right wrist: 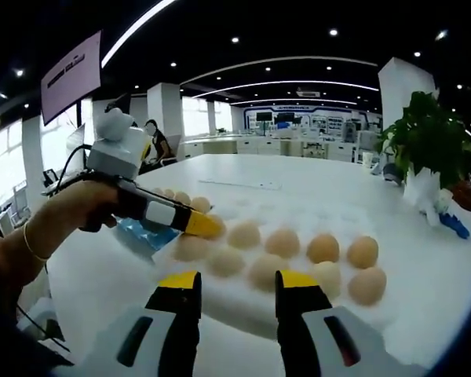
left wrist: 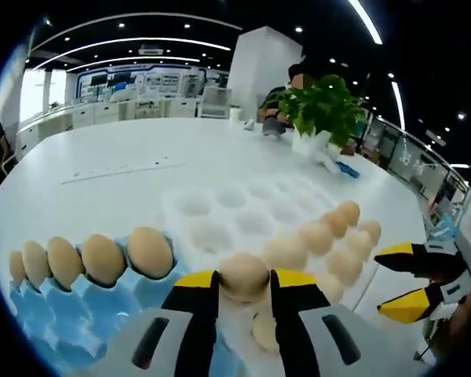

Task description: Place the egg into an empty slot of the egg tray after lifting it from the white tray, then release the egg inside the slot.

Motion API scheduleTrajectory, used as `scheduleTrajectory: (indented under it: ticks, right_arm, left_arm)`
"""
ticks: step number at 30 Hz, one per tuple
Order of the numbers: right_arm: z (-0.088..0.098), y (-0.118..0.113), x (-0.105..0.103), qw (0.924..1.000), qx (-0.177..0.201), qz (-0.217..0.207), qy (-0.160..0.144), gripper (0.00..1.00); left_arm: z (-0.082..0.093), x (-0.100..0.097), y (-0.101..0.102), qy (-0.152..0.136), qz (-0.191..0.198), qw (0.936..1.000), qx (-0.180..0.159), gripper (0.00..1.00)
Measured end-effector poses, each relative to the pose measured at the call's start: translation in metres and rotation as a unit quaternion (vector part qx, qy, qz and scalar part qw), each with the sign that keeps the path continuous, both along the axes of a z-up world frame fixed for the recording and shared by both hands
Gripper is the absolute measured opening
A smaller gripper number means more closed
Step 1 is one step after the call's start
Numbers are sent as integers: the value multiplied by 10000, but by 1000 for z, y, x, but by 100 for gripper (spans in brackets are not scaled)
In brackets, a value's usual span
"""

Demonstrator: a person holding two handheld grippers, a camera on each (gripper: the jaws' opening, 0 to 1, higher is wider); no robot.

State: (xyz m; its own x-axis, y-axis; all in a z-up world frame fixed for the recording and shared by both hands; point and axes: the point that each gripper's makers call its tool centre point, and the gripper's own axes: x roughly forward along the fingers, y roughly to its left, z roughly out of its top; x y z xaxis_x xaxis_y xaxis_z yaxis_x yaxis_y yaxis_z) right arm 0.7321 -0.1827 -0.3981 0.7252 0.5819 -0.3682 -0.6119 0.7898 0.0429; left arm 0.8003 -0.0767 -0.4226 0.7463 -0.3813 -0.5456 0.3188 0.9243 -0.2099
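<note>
mid-carry: left gripper (left wrist: 244, 284) pinching an egg (left wrist: 244, 275) between its yellow-tipped jaws, held just above the near edge of the white tray (left wrist: 220, 206), beside the blue egg tray (left wrist: 55, 314). five eggs already seated along the blue tray's far row; empty slots nearer the camera. looks lifted clear, though contact underneath cannot be told. next move, by judgement: swing toward the blue tray, centre over a bare slot, lower until seated, then spread the jaws. egg's long axis hard to read, seemingly lying across the jaws rather than upright; which end is the blunt one cannot be told. right gripper (right wrist: 237, 284) spread and holding nothing, hovering over the white tray's egg rows (right wrist: 298, 259).
</note>
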Motion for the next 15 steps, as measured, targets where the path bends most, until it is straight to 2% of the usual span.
scheduleTrajectory:
  ticks: [3, 11, 15]
  right_arm:
    - [-2, 0, 0, 10000, 9, 11, 32, 39]
    - [-2, -3, 0, 10000, -4, -27, 22, 39]
    - [-3, -3, -1, 10000, -4, -40, 50, 39]
  left_arm:
    - [0, 0, -3, 95, -97, 9995, 270, 27]
    - [-1, 2, -1, 163, -145, 9993, 304, 28]
    - [0, 1, -3, 176, -293, 9990, 277, 30]
